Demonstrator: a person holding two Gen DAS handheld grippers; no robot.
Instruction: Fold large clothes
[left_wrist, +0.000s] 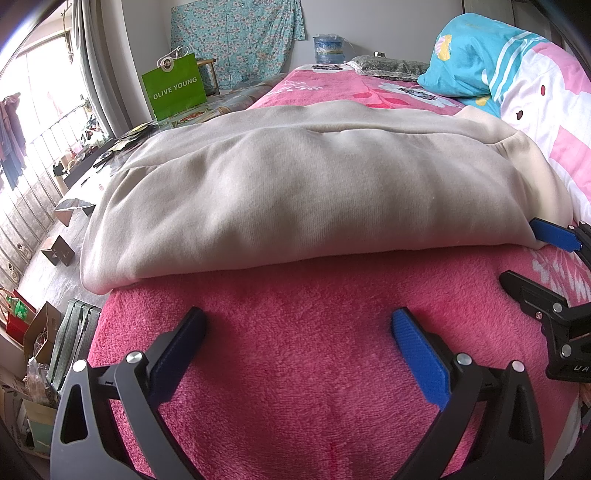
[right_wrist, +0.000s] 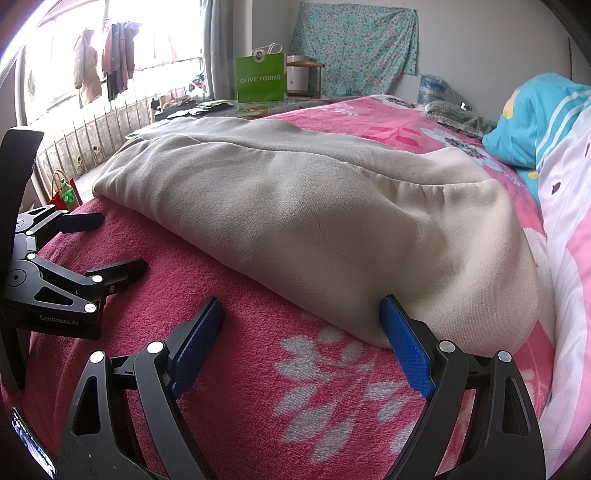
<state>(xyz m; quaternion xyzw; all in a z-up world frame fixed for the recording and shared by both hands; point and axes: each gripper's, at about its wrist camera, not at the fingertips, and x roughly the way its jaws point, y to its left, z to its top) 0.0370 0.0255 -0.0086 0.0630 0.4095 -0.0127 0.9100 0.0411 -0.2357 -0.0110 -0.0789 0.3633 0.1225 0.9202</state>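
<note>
A large beige garment (left_wrist: 295, 192) lies folded into a long thick band across the pink fleece blanket (left_wrist: 295, 354) on the bed; it also shows in the right wrist view (right_wrist: 314, 221). My left gripper (left_wrist: 297, 325) is open and empty, low over the blanket just short of the garment's near edge. My right gripper (right_wrist: 301, 314) is open, its right blue pad touching the garment's near right corner. The right gripper also shows at the right edge of the left wrist view (left_wrist: 532, 254), and the left gripper at the left of the right wrist view (right_wrist: 118, 243).
A blue pillow (left_wrist: 476, 62) and a pink-and-white quilt (left_wrist: 546, 122) lie along the bed's right side. A green paper bag (left_wrist: 173, 86) stands on a side table at the far left. Bags and boxes (left_wrist: 33, 343) crowd the floor by the window.
</note>
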